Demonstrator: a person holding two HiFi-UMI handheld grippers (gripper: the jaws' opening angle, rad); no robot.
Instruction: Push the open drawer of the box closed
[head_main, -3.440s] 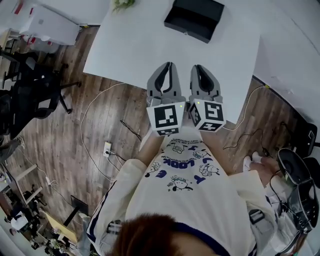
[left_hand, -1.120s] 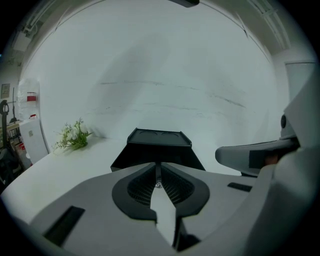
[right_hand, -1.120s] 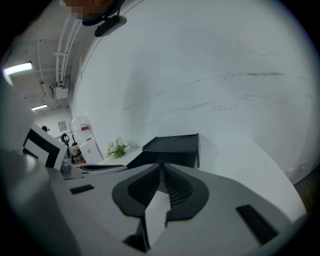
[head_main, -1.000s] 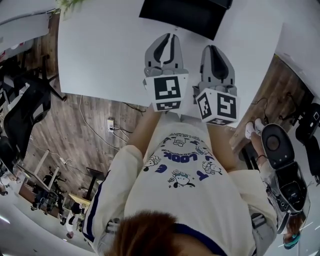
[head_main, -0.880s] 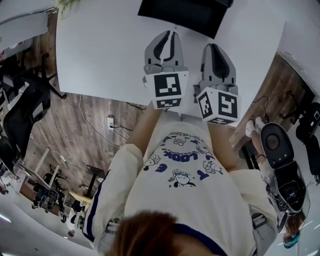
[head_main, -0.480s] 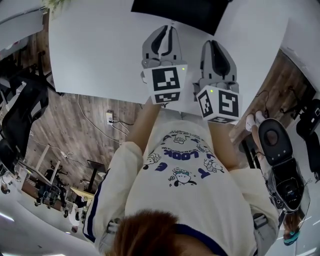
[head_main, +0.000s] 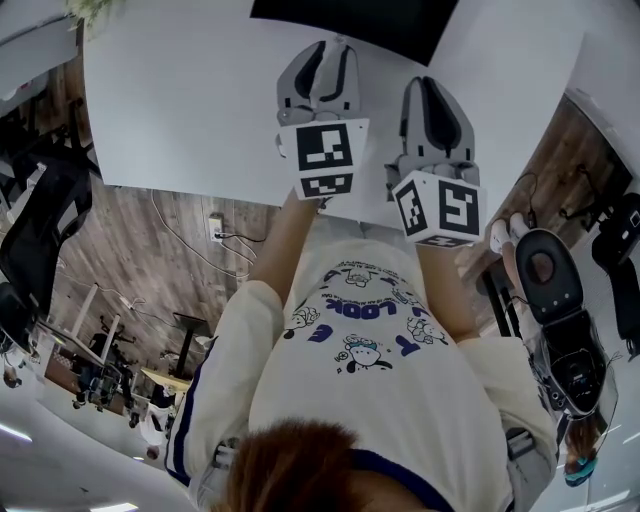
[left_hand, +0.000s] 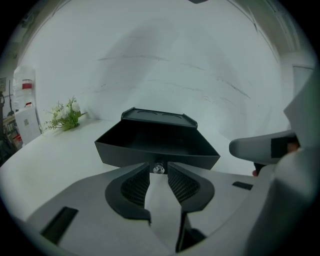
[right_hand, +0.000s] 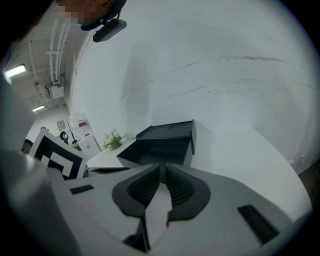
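Green sprig (left_hand: 65, 116): far to my left on the white tabletop (head_main: 180, 100), well apart from the box.
Left claw (left_hand: 159, 166): spread a little, nothing pinched. It points straight at the drawer front and is held level just above the tabletop.
Drawer knob (left_hand: 159, 169): small and shiny. It shows in the gap at my left tips – I cannot tell whether they touch it.
Drawer (left_hand: 157, 147): black, pulled well out of the box toward me, its hollow open to view and its front wall just beyond my left claw.
Box (left_hand: 157, 116): black, sitting on the tabletop behind the drawer, its flat top showing above the drawer's back edge.
Right claw (right_hand: 163, 167): drawn all but together, only a thin slit, nothing in it. It is beside the left claw and a little farther back from the drawer – aimed at the drawer's right corner.
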